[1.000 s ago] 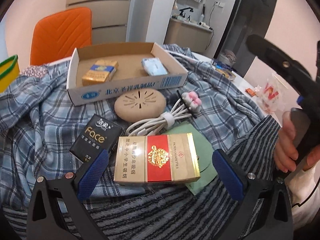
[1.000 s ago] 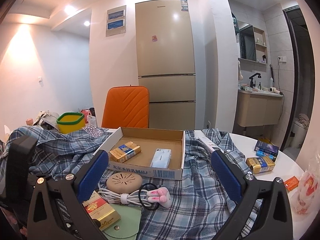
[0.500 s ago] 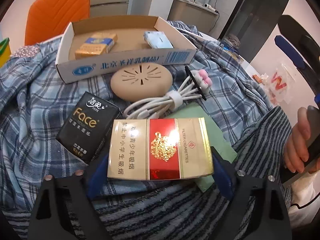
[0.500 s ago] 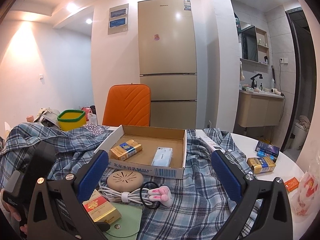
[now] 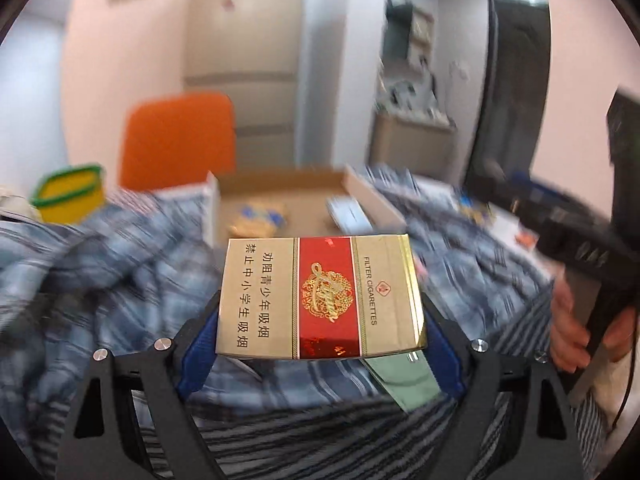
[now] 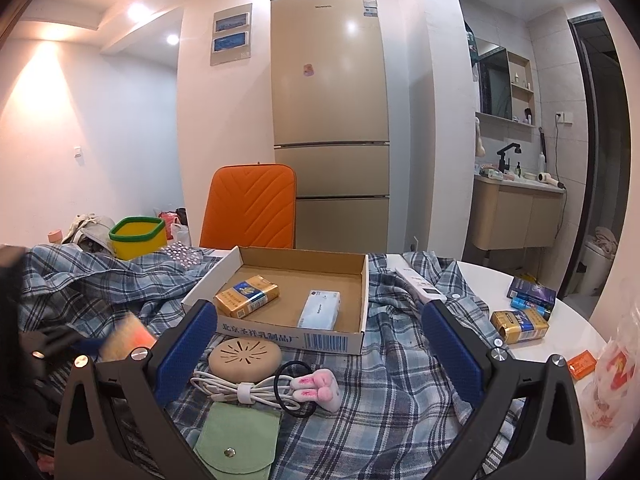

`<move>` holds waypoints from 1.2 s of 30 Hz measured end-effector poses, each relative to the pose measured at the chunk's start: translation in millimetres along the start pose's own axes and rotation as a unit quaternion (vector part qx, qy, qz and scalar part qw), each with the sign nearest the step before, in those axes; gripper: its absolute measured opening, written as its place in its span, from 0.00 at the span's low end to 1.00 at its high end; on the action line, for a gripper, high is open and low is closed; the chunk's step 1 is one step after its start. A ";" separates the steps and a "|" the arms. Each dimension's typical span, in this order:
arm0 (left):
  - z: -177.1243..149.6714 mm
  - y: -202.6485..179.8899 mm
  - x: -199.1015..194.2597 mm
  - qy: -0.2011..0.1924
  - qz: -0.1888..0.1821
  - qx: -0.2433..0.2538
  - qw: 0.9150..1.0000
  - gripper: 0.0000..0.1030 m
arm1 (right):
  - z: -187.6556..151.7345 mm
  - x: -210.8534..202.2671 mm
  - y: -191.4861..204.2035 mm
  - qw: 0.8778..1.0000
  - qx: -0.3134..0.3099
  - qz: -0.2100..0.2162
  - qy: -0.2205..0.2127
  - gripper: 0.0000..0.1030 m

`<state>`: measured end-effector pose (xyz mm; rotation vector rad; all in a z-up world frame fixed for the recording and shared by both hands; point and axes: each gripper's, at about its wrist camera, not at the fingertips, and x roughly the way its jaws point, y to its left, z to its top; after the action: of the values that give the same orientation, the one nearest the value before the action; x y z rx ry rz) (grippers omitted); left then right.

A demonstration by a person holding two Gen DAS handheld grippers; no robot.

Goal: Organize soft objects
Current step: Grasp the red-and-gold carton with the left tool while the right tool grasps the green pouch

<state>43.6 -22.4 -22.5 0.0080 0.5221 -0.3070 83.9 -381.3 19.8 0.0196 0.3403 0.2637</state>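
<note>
My left gripper (image 5: 320,332) is shut on a red and gold cigarette pack (image 5: 320,298) and holds it lifted above the plaid cloth (image 5: 120,280). The pack shows blurred at the left of the right wrist view (image 6: 126,338). The cardboard box (image 6: 352,340) behind holds a yellow cigarette pack (image 6: 246,295) and a pale blue tissue pack (image 6: 320,309). My right gripper (image 6: 316,348) is open and empty, above a beige round disc (image 6: 245,358), a white cable bundle (image 6: 244,392), a pink hair tie (image 6: 318,388) and a green pouch (image 6: 236,440).
An orange chair (image 6: 252,208) and a yellow tub (image 6: 138,238) stand behind the box. A gold pack (image 6: 518,324), a dark blue box (image 6: 532,292) and an orange packet (image 6: 582,364) lie on the white table (image 6: 568,336) at right. A fridge (image 6: 330,120) stands at the back.
My left gripper closed on the red and gold pack and lifted it off the cloth, tilting the view up. The right gripper stayed almost still.
</note>
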 end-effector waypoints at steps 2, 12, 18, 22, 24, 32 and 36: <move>1.1 3.5 -14.0 -0.040 0.022 -0.004 0.999 0.85 | -0.3 1.3 -1.1 1.000 0.002 -0.002 0.003 1.00; 5.4 22.0 -22.4 -0.072 0.080 -0.035 0.994 0.85 | 7.3 11.1 7.6 0.995 0.020 -0.009 0.095 1.00; 3.7 26.8 -30.1 -0.095 0.091 -0.049 0.990 0.85 | -7.8 34.4 34.4 0.977 0.010 0.003 0.213 1.00; 1.6 23.3 -35.0 -0.102 0.097 -0.047 0.989 0.85 | -23.7 51.1 48.2 0.966 0.004 0.006 0.257 0.93; 1.4 23.8 -34.2 -0.098 0.098 -0.049 0.989 0.85 | -31.1 59.4 50.7 0.960 0.011 0.012 0.279 0.92; 2.4 25.4 -30.2 -0.094 0.098 -0.051 0.989 0.85 | -53.9 87.3 68.1 0.941 -0.011 0.020 0.336 0.91; 2.4 25.8 -30.6 -0.095 0.098 -0.051 0.989 0.85 | -62.9 96.7 67.6 0.933 -0.010 0.014 0.360 0.76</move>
<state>27.1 10.7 -7.2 -0.0684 0.3442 -0.0875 133.8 -292.6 -66.9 -0.0956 1.0706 0.2959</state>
